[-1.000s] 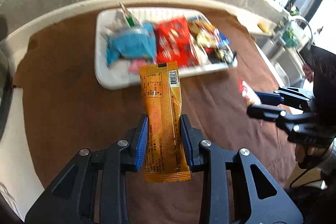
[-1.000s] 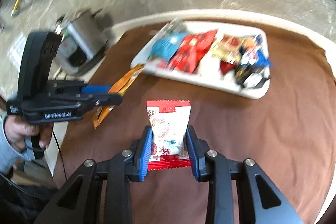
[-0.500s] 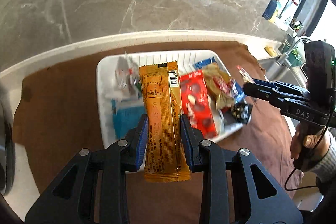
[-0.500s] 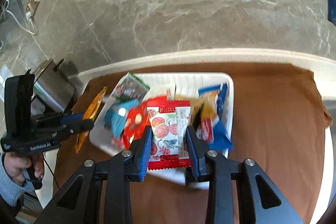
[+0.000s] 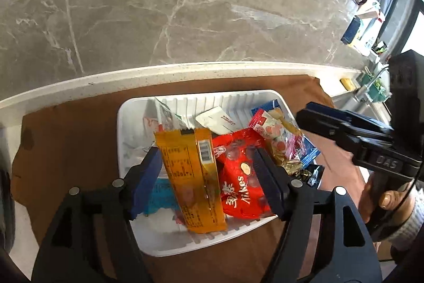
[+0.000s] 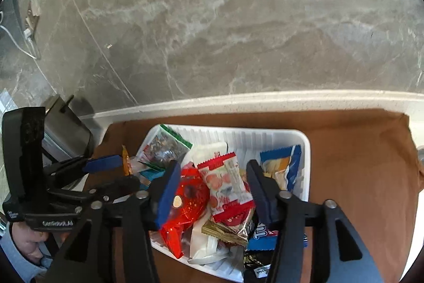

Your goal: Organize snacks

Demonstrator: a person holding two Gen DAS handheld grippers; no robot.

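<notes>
Over the white tray (image 5: 127, 123), both grippers are seen with jaws parted, having just been opening. Between the spread jaws of the left gripper (image 5: 206, 177) the orange bar (image 5: 190, 177) is seen, no longer pinched on its right side; whether the left pad is touched cannot be told. The bar's long axis runs away from the gripper, slightly tilted, across the blue packet (image 5: 161, 195) and beside the red packet (image 5: 238, 177). Between the jaws of the right gripper (image 6: 212, 192) the red-and-white sachet (image 6: 225, 184) is released likewise, with gaps shown on both sides, lying on the heap near the tray's middle. Each snack is nearest its own gripper, directly ahead of the fingers.

The next move is judged to be a straight withdrawal backward and upward. Bare ribbed floor is left only at the tray's far side. The 2 grippers are close together, so the retreat is best made apart. The brown cloth (image 6: 357, 163) around the tray offers open room.
</notes>
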